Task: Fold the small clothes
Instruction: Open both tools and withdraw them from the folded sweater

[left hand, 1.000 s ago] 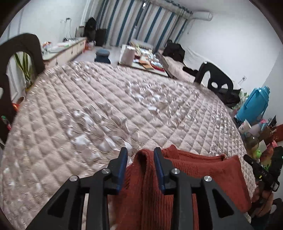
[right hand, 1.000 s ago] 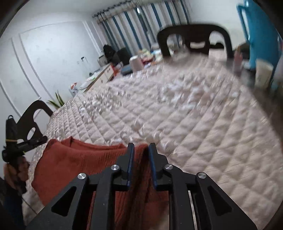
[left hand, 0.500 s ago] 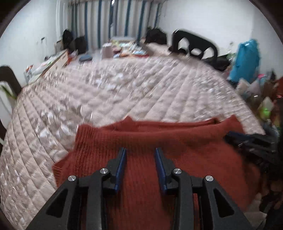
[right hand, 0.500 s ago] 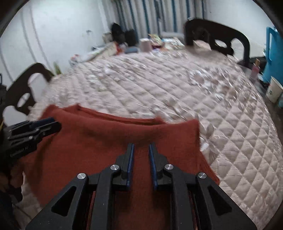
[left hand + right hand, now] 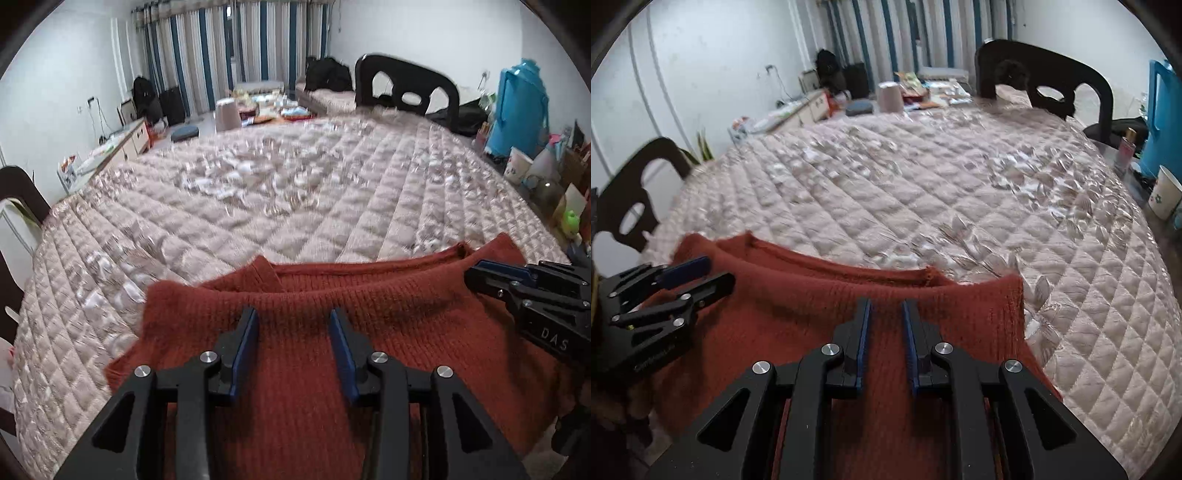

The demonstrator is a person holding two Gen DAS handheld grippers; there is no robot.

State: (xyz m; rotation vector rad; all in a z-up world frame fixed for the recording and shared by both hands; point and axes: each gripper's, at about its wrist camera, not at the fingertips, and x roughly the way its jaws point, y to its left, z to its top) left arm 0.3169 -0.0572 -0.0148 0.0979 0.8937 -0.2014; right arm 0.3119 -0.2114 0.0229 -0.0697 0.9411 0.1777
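Note:
A rust-red knit sweater point(image 5: 388, 306) lies folded on the quilted beige table cover point(image 5: 258, 206), at its near edge. The folded edge sits just short of the neckline. My left gripper point(image 5: 293, 312) hovers over the sweater's left part. Its jaws are opening and only flat knit shows beneath the gap. My right gripper point(image 5: 886, 302) is over the sweater point(image 5: 798, 295) on its right part, jaws narrow with knit filling the slot. Each wrist view shows the other gripper: the right gripper point(image 5: 471, 275) on the sweater's right edge, the left gripper point(image 5: 713, 275) with its fingers apart.
Dark chairs stand at the far side point(image 5: 406, 88) and the left point(image 5: 631, 199) of the table. A blue thermos jug point(image 5: 521, 107), cups point(image 5: 1163, 195) and small clutter crowd the right rim. The cover point(image 5: 923, 206) stretches beyond the sweater.
Both grippers carried the pinched sweater edge forward and down, so the garment now lies folded flat. The left jaws have spread apart and no longer pinch the knit. The right jaws look unchanged.

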